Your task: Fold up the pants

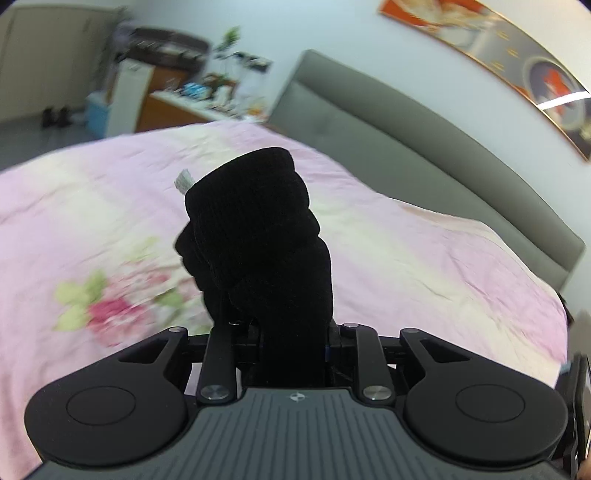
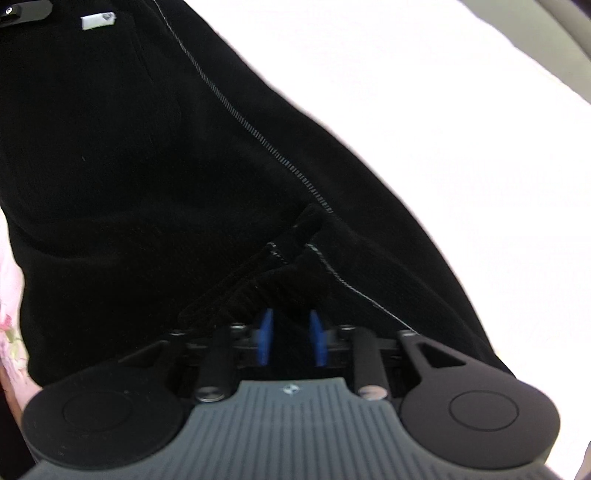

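The black pants rise as a bunched wad out of my left gripper, which is shut on them and held above the bed; its fingertips are buried in the cloth. A white tag sticks out at the wad's upper left. In the right wrist view the pants fill most of the picture, with a stitched seam and the same tag. My right gripper points down at the cloth. Its blue pads stand apart with their inner faces bare, and a folded hem lies just beyond them.
A pink floral bed cover spreads under the pants. A grey padded headboard runs along the far right. A cluttered dresser stands past the bed at the back left, and a framed picture hangs above the headboard.
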